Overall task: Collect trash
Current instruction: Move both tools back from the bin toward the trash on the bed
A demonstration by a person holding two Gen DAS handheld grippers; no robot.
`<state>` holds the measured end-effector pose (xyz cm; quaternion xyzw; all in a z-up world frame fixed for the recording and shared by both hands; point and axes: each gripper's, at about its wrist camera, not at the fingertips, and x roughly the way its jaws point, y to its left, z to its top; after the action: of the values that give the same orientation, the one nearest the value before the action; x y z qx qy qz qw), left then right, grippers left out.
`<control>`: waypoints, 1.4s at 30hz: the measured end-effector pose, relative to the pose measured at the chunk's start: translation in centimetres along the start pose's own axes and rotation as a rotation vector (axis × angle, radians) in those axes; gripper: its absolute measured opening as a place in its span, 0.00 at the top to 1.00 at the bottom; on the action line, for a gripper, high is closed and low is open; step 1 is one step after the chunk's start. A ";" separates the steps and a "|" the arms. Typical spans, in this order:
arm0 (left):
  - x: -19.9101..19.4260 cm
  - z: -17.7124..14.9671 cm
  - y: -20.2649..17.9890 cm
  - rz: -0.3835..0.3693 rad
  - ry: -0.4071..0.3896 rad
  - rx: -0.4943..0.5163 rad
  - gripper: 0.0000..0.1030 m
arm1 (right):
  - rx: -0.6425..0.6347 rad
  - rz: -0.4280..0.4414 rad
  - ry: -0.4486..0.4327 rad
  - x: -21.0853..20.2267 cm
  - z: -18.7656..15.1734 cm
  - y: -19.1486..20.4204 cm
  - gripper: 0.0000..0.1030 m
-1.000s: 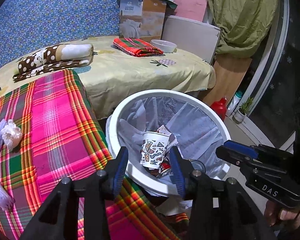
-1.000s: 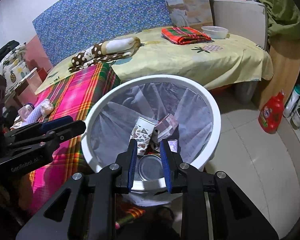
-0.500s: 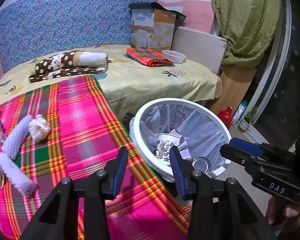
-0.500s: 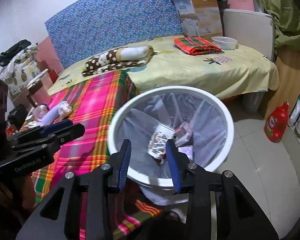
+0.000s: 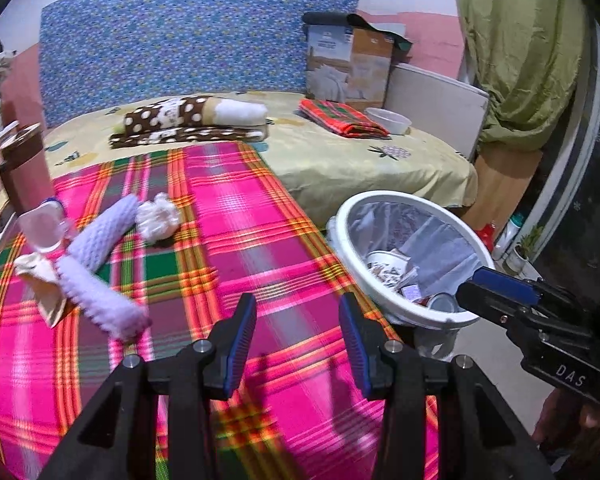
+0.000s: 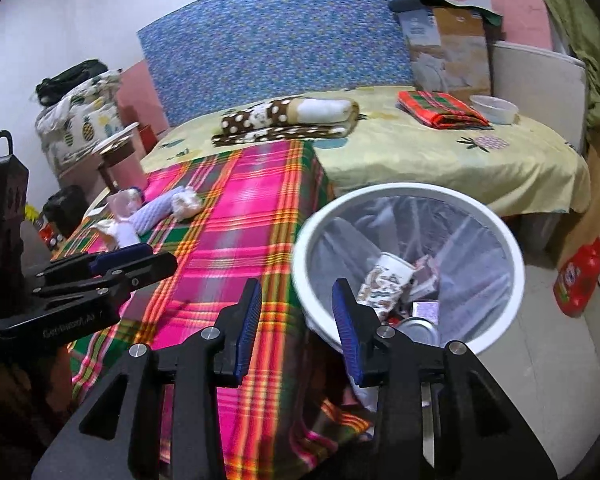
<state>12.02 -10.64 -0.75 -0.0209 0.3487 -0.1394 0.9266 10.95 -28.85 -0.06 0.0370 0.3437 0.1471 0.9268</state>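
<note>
Both claws, left claw (image 5: 298, 322) and right claw (image 6: 296, 308), gape empty; patterned paper cup (image 6: 386, 282) lies tilted in trash bin (image 6: 512, 240), rim toward table's far edge.

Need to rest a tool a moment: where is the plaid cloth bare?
Bare: the wide plaid cloth strip between the crumpled tissue and the bin. Crowded: the far left edge, with purple rolls and a clear cup.

Motion blur smears your left wrist view: the plaid worktop (image 5: 260, 248), the purple foam sleeves (image 5: 100, 232) and the clear cup (image 5: 40, 228) lose their edges. In the bin (image 6: 408, 196), the patterned paper cup (image 6: 384, 284) hides most of the trash beneath it. Your right tongs (image 5: 496, 292) run off the frame's right edge.
</note>
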 end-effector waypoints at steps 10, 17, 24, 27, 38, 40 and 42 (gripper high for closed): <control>-2.0 -2.0 3.8 0.071 -0.001 -0.069 0.57 | -0.026 0.096 0.046 0.6 -0.7 2.7 0.62; -3.3 -2.9 6.3 0.120 -0.012 -0.111 0.57 | -0.054 0.140 0.055 1.1 -0.7 5.1 0.62; -4.1 -3.5 9.5 0.162 -0.022 -0.168 0.57 | -0.083 0.189 0.062 2.3 -0.1 7.6 0.62; -4.5 -3.5 11.1 0.182 -0.033 -0.199 0.57 | -0.121 0.202 0.081 3.0 0.1 8.7 0.62; -4.9 -2.9 16.3 0.242 -0.045 -0.294 0.57 | -0.193 0.271 0.136 6.2 1.0 12.0 0.62; -4.7 -2.6 17.0 0.247 -0.049 -0.307 0.57 | -0.200 0.279 0.147 6.8 1.1 12.5 0.62; -4.5 -2.3 17.4 0.246 -0.053 -0.322 0.57 | -0.208 0.287 0.154 7.3 1.2 12.9 0.62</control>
<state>11.53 7.45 -1.96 -0.1297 0.3419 0.0330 0.9302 13.84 -14.33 -1.52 -0.0220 0.3877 0.3147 0.8661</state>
